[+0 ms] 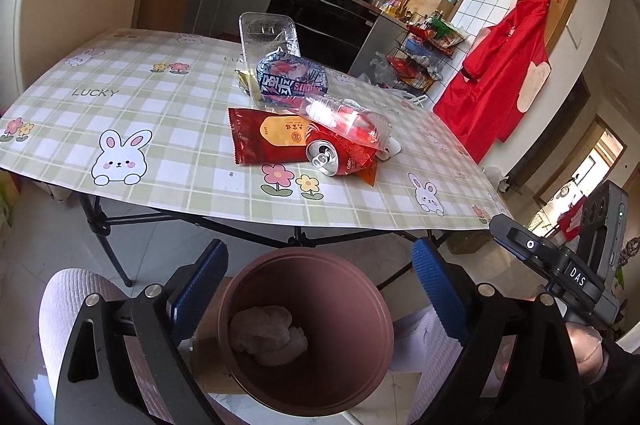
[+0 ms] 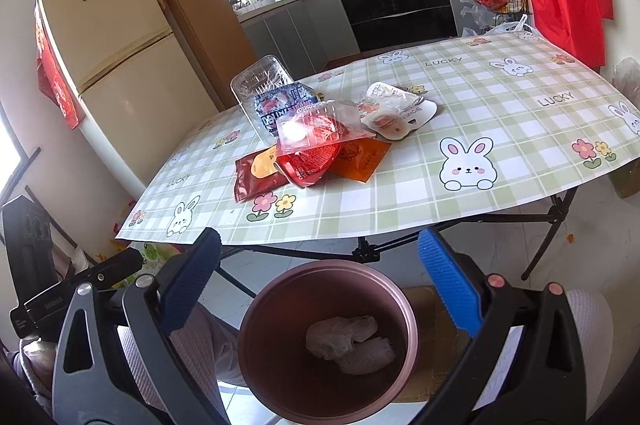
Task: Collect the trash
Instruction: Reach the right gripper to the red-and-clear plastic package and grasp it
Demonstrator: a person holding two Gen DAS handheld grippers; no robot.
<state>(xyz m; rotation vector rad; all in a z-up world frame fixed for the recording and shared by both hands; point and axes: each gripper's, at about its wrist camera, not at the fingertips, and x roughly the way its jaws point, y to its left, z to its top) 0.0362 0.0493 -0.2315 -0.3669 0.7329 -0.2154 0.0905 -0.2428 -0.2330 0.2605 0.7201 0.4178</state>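
The left gripper (image 1: 320,289) hung above the brown bin (image 1: 306,329) with its jaws spread wide and nothing between its blue pads (image 1: 200,289). The right gripper (image 2: 320,285) hovered over the same bin, jaws likewise wide apart and empty. At the bottom of the bin lay a crumpled white tissue (image 2: 346,343), and the bin stood on the floor just below the near edge of the surface (image 1: 192,177), which was covered with a green checked cloth printed with rabbits and flowers.

The remaining trash sat in a heap near the middle of the surface: a crushed red drink can (image 1: 334,155) lying on its side, a dark red snack wrapper (image 1: 260,139) under it, a clear plastic clamshell (image 1: 344,119) resting on top, an orange packet (image 2: 362,159), a blue printed bowl lid (image 1: 292,81) and a clear plastic tray (image 1: 268,33) leaning behind. A white torn wrapper (image 2: 396,113) lay just beside the heap.
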